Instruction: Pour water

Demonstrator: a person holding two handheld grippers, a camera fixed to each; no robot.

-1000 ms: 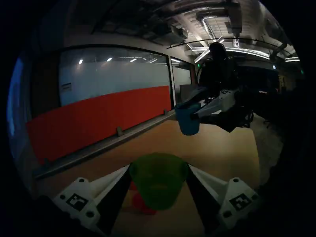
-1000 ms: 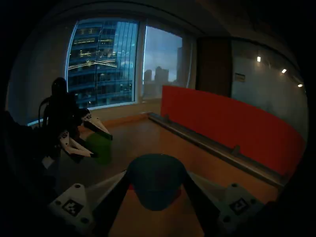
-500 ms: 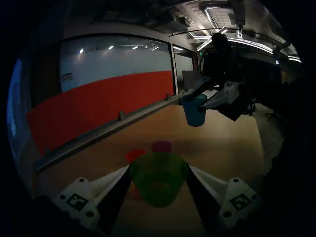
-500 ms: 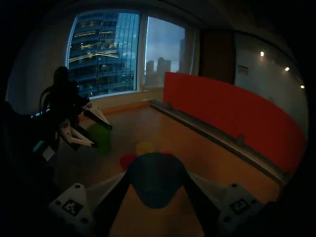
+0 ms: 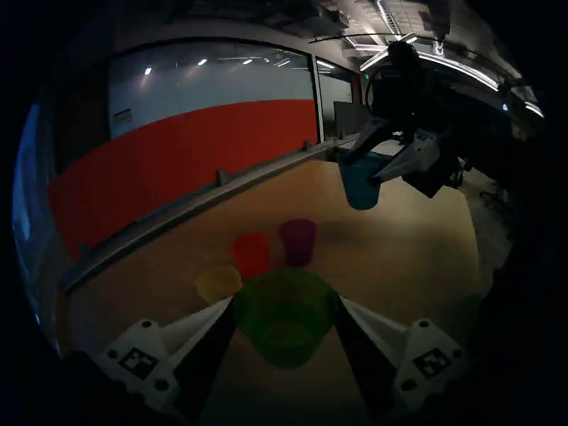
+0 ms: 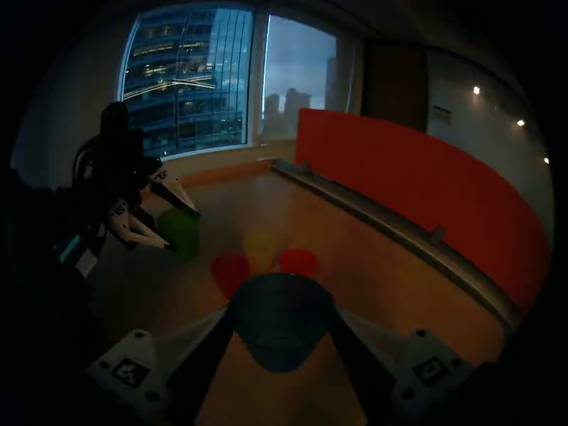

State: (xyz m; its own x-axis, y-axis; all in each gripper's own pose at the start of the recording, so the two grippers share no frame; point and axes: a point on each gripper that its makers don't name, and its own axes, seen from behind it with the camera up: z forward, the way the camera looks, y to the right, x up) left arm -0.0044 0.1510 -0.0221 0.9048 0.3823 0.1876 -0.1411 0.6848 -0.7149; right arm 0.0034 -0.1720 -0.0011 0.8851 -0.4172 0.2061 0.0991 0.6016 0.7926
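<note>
Since a second earlier, both views had tipped down toward the table (image 5: 397,255), and three small cups that had been mostly hidden came into sight on it. The blue cup had also drifted right and a little upward in the left gripper view.

The green cup (image 5: 284,334) sat upright between the fingers of the left gripper (image 5: 284,305), which was closed to the cup's width, one finger pressing each side. The cup's mouth faced the camera. Whether it held water could not be told in the dim light. The blue cup (image 6: 280,341) was clamped the same way in the right gripper (image 6: 280,316), upright and held clear of the wood. In the left gripper view it hung above the far part of the table, well apart from the green one.

Just beyond the green cup stood the red cup (image 5: 250,254), with the purple cup (image 5: 298,240) close on its right and the yellow cup (image 5: 218,282) nearer and to its left. All three stood on the tabletop, grouped closely together between the two grippers.

Along the table's far edge ran a metal rail (image 5: 213,195). Behind it rose a red panel (image 5: 177,163) topped with glass. In the right gripper view a tall window (image 6: 192,85) showed lit towers at dusk.
</note>
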